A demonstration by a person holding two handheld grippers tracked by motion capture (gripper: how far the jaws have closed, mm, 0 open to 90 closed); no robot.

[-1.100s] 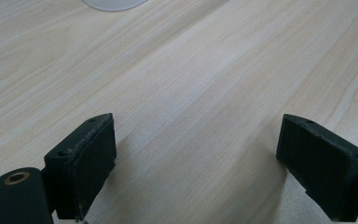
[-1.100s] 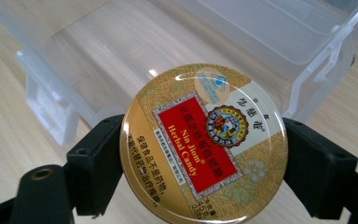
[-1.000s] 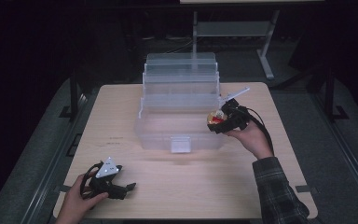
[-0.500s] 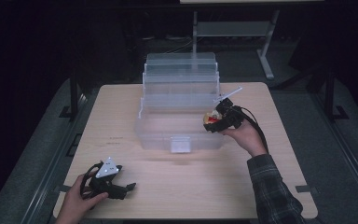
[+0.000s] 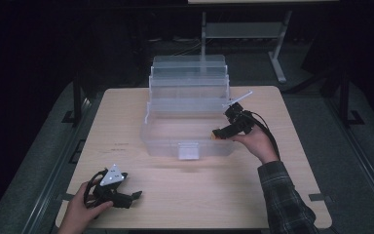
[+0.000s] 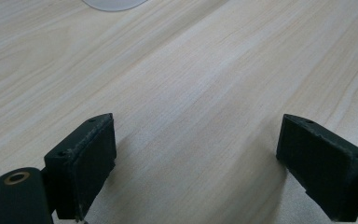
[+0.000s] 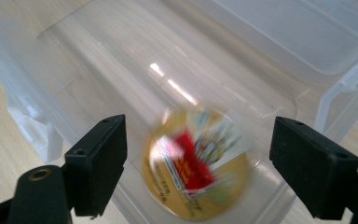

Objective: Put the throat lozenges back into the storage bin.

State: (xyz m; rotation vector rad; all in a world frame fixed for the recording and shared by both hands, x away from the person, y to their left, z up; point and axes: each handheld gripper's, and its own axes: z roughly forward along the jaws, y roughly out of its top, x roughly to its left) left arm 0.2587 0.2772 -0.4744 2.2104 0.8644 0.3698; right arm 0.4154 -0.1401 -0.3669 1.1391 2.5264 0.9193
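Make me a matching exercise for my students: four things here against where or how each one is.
Things:
1. clear plastic tiered storage box
2. round gold can with red label
3. left tool
4. right tool

States:
a. open over the box's right end
b. blurred, between wide-apart jaws, above the box floor
c. lid up, at the table's middle
d. open, low over bare wood at the near left

Pairs: 1-c, 2-b, 3-d, 4-a
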